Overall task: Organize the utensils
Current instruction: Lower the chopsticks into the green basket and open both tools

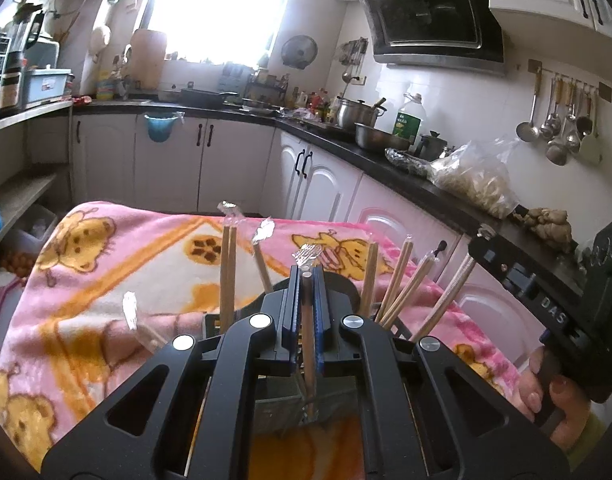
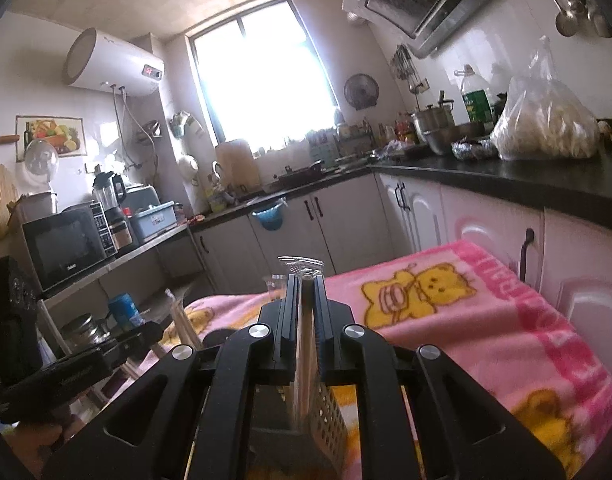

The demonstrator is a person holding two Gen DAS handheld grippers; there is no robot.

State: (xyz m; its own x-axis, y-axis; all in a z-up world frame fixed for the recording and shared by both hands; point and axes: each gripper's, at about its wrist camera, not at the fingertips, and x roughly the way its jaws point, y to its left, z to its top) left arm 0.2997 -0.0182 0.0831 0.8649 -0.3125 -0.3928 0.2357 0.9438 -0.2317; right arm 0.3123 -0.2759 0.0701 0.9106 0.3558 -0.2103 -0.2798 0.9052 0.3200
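In the left wrist view my left gripper (image 1: 306, 276) is shut on an upright pair of plastic-wrapped wooden chopsticks (image 1: 309, 340) whose lower end reaches into a black mesh holder (image 1: 274, 408). Several more wrapped chopsticks (image 1: 228, 272) stand in that holder, leaning outward. The holder rests on a pink bear-print blanket (image 1: 118, 264). A hand (image 1: 553, 396) grips the right tool's black body (image 1: 521, 276) at the right. In the right wrist view my right gripper (image 2: 306, 280) is shut on another wrapped pair of chopsticks (image 2: 304, 352) above the perforated holder (image 2: 325, 428).
A black countertop (image 1: 385, 160) runs along the right with a plastic bag (image 1: 473, 180), pots and an oil bottle (image 1: 409, 120). White cabinets (image 2: 417, 216) stand behind the blanket-covered surface. Ladles (image 1: 557, 128) hang on the wall. A microwave (image 2: 66, 244) sits on a shelf at left.
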